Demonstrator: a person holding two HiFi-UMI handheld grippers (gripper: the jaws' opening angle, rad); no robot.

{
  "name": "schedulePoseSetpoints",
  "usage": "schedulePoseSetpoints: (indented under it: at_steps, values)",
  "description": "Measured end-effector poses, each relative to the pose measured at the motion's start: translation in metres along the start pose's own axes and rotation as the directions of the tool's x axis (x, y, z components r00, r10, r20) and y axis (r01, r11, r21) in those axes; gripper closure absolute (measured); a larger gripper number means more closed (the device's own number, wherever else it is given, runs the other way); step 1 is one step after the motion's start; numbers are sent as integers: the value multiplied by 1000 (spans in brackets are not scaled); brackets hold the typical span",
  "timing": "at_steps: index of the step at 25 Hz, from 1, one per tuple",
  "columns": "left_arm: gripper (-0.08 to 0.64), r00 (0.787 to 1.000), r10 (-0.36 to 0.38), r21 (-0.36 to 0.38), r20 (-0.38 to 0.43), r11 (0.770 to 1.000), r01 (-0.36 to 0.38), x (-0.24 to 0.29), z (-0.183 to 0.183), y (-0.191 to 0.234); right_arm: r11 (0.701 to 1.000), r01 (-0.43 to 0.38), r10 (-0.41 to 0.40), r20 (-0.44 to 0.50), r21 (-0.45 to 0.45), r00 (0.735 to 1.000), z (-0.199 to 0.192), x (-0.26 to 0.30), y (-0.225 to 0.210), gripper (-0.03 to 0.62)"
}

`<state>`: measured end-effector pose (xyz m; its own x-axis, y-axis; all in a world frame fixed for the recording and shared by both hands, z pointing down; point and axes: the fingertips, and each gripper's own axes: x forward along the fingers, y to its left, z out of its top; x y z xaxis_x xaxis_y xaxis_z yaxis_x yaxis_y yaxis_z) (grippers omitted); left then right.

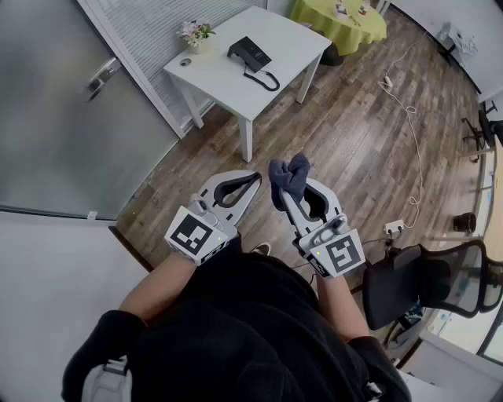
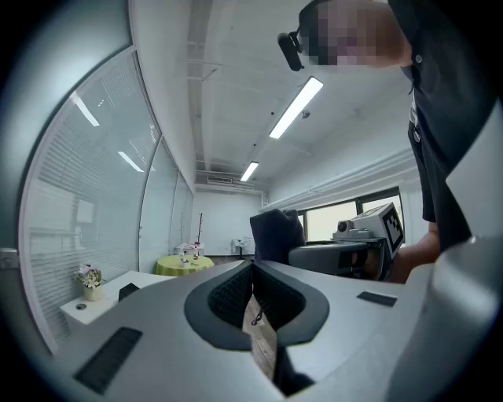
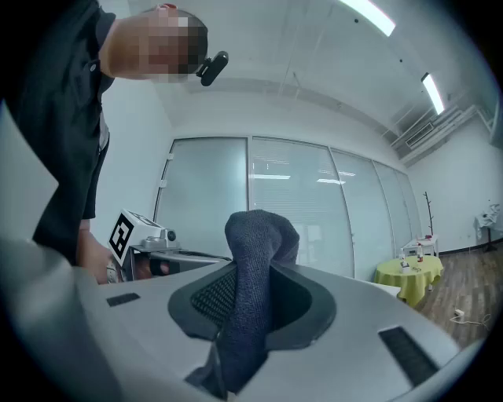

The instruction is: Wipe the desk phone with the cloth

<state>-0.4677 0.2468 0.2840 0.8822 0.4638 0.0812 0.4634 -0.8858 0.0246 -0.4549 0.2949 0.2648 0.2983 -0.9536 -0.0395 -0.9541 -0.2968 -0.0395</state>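
The black desk phone (image 1: 251,53) lies on a white table (image 1: 220,74) far ahead, its coiled cord trailing toward the table's near edge. Well short of the table, my right gripper (image 1: 294,183) is shut on a dark blue-grey cloth (image 1: 288,179), which bunches up above the jaws; the right gripper view shows the cloth (image 3: 255,267) pinched between them. My left gripper (image 1: 253,180) is held beside it, shut with nothing in it. In the left gripper view the phone (image 2: 127,291) shows small on the table, with the cloth (image 2: 275,235) to the right.
A small flower pot (image 1: 195,35) and a round disc (image 1: 185,61) sit at the table's left end. A glass partition with a door (image 1: 71,102) stands left. A round table with a green cloth (image 1: 339,22) is behind. A black office chair (image 1: 424,279) stands at my right on the wood floor.
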Motion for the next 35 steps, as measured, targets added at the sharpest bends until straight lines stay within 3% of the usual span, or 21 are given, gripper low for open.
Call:
schedulePoseSetpoints:
  at_steps: [19, 25, 35]
  values:
    - [549, 1000, 17, 6, -3, 1000, -17, 19, 1, -6, 999, 9, -9, -6, -37, 1000, -1, -15, -18, 482]
    - [549, 1000, 21, -4, -11, 1000, -21, 30, -2, 16, 1000, -8, 8, 11, -12, 1000, 0, 3, -28, 482]
    - [549, 1000, -10, -6, -4, 1000, 10, 68, 3, 77, 999, 39, -39, -47, -15, 998, -6, 55, -78, 482]
